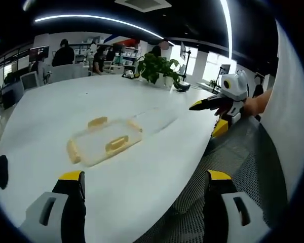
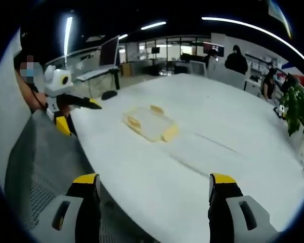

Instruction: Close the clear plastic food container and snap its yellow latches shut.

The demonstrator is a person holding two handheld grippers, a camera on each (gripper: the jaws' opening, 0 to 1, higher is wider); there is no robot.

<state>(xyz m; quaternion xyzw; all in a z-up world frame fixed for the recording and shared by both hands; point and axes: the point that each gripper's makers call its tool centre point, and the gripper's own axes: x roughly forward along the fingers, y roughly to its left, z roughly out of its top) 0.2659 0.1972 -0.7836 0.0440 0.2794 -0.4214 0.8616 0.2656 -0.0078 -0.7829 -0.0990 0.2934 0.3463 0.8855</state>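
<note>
A clear plastic container (image 1: 104,140) with yellow latches (image 1: 116,144) lies flat on the white table (image 1: 66,106), ahead of my left gripper (image 1: 144,188), whose jaws stand wide apart and hold nothing. A faint clear flat shape (image 1: 154,119), perhaps the lid, lies just to the container's right. My right gripper (image 1: 211,112) comes in from the right over the table edge, held by a hand. In the right gripper view the container (image 2: 149,125) sits mid-table beyond my open, empty right gripper (image 2: 154,190). There the left gripper (image 2: 68,105) hovers at the left table edge.
A potted plant (image 1: 157,68) stands at the table's far side, also seen as the plant (image 2: 296,109). Grey mesh (image 1: 238,152) lies below the near table edge. People and monitors (image 2: 109,50) are in the background. Bare tabletop surrounds the container.
</note>
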